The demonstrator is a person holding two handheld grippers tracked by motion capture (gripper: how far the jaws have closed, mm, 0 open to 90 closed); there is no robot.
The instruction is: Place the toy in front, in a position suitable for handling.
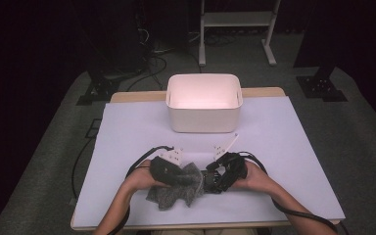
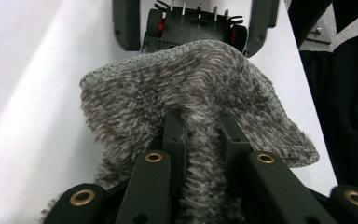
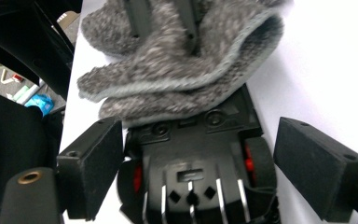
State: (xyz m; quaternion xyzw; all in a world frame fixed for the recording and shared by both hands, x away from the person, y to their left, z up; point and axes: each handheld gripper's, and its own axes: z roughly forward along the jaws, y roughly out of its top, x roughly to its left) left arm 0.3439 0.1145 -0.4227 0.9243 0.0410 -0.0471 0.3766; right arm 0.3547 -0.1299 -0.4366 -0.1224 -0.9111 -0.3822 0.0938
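White paper (image 1: 127, 147) covered the table, with a white bin (image 1: 203, 103) at its far side and dark floor beyond. You held the grey cloth (image 1: 178, 188) bunched on the near part of the paper between your hands. Your left gripper (image 2: 203, 135) was pinching a fold of the cloth. Your right gripper (image 3: 198, 163) faced it with jaws spread wide beside the cloth's edge, gripping nothing.

White-covered table (image 1: 127, 127) bears a white bin (image 1: 203, 104) and, seemingly resting, a grey cloth (image 1: 176, 192).
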